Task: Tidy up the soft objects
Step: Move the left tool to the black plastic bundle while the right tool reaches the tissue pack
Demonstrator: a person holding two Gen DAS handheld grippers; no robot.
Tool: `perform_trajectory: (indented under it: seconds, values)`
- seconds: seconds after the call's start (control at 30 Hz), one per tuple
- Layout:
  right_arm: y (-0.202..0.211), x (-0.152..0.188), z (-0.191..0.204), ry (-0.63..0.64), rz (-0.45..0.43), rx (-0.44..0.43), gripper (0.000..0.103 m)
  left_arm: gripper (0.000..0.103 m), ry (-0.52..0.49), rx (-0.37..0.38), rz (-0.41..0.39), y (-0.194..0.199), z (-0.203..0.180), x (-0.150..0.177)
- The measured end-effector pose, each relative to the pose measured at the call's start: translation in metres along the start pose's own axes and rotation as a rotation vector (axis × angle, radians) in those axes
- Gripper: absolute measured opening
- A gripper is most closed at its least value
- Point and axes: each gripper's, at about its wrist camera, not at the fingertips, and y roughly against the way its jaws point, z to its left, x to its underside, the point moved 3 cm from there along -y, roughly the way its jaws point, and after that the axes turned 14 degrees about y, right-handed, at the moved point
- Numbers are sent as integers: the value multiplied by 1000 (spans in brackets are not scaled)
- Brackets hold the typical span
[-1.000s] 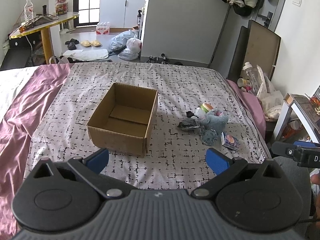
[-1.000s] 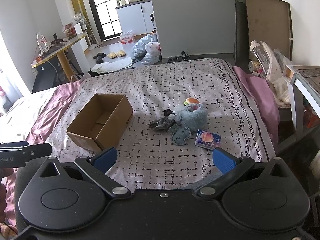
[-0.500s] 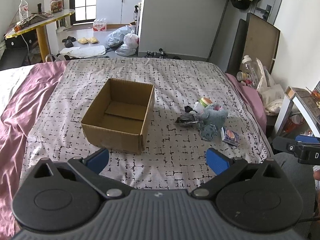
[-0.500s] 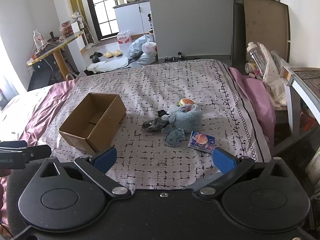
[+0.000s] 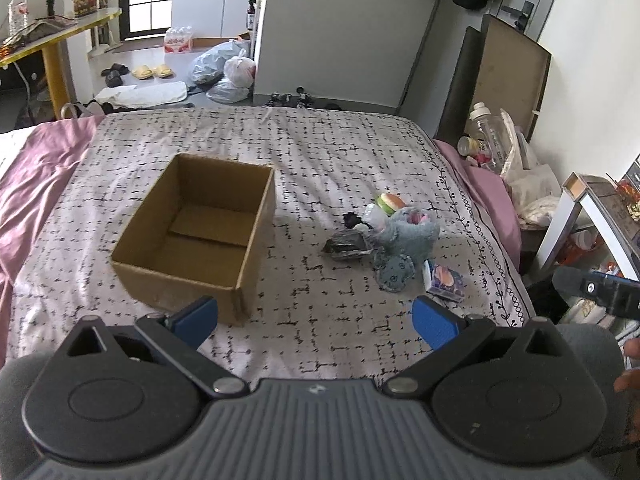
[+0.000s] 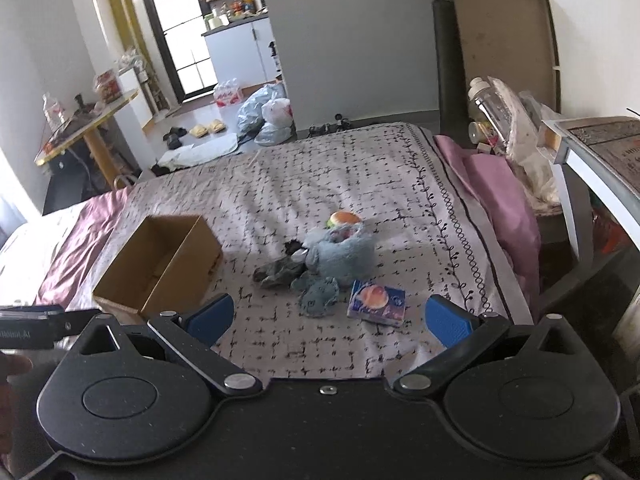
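Note:
An open cardboard box (image 5: 200, 232) (image 6: 160, 264) sits empty on the patterned bedspread (image 5: 280, 148). To its right lies a small heap: a fluffy blue plush (image 5: 408, 236) (image 6: 340, 254), a burger-shaped toy (image 5: 390, 202) (image 6: 344, 218), a dark crumpled cloth (image 5: 346, 246) (image 6: 278, 272) and a small tissue pack (image 5: 444, 280) (image 6: 376, 300). My left gripper (image 5: 316, 320) is open near the bed's front edge, just before the box. My right gripper (image 6: 328, 316) is open too, in front of the heap, nothing between its fingers.
The bed's right edge drops to a pink sheet (image 6: 504, 192), a cluttered bedside with a bottle (image 6: 488, 100) and a white table (image 6: 600, 160). Beyond the bed are plastic bags (image 5: 224, 68), slippers and a yellow table (image 5: 52, 36).
Both grippers have moved forward toward the bed, so the box and the heap appear larger and nearer. Both stay open; nothing on the bed has moved.

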Motion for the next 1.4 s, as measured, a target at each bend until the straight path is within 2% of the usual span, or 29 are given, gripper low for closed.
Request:
perform_trajectory:
  seconds: [0.1,0.23,0.87,1.1,1.33,1.4]
  values:
    - [-8,-3,-9,-29,5,-7,103,102,-2,12,6,-11,-5,-3]
    - [-28,-4,-19,-88,68,2,103,102,1,19,22,-26,-8,-6]
    - [-130,0,-56,-349,244,28,103,99,33,37,60,-103,-25,-35]
    - [-165,4,-61,-360,319,34,103,93,55,28,77,-133,-29,-45]
    - [-193,12,-67,-369,373,56,102,93,75,24,113,-164,-35,-48]
    - [-202,18,-68,-380,397,52,98,92,71,18,119,-174,-37,-48]
